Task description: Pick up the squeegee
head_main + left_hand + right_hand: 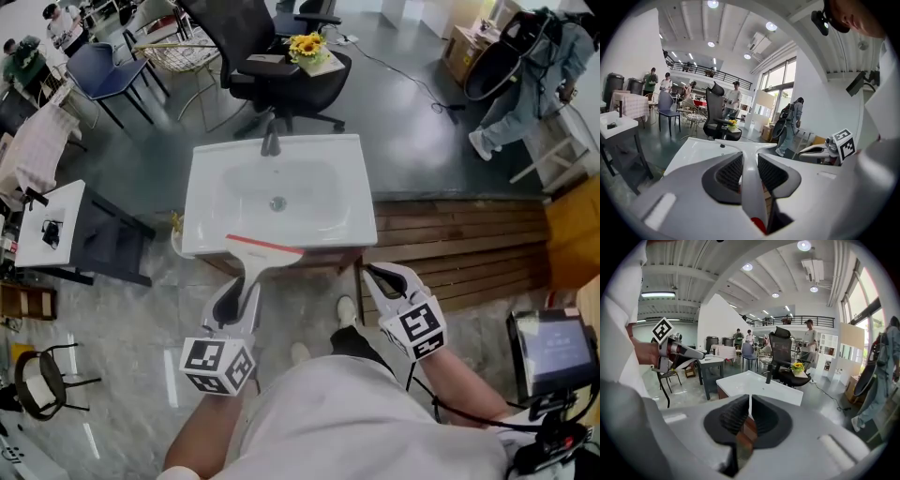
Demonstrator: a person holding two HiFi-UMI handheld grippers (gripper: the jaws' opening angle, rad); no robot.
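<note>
The left gripper pinches the squeegee by its white handle; both fingers press against the handle's sides. In the head view the red-edged blade lies crosswise over the front rim of the white sink; contact with the rim cannot be determined. The right gripper is near the sink's front right corner, its fingers pressed together with nothing between them.
</note>
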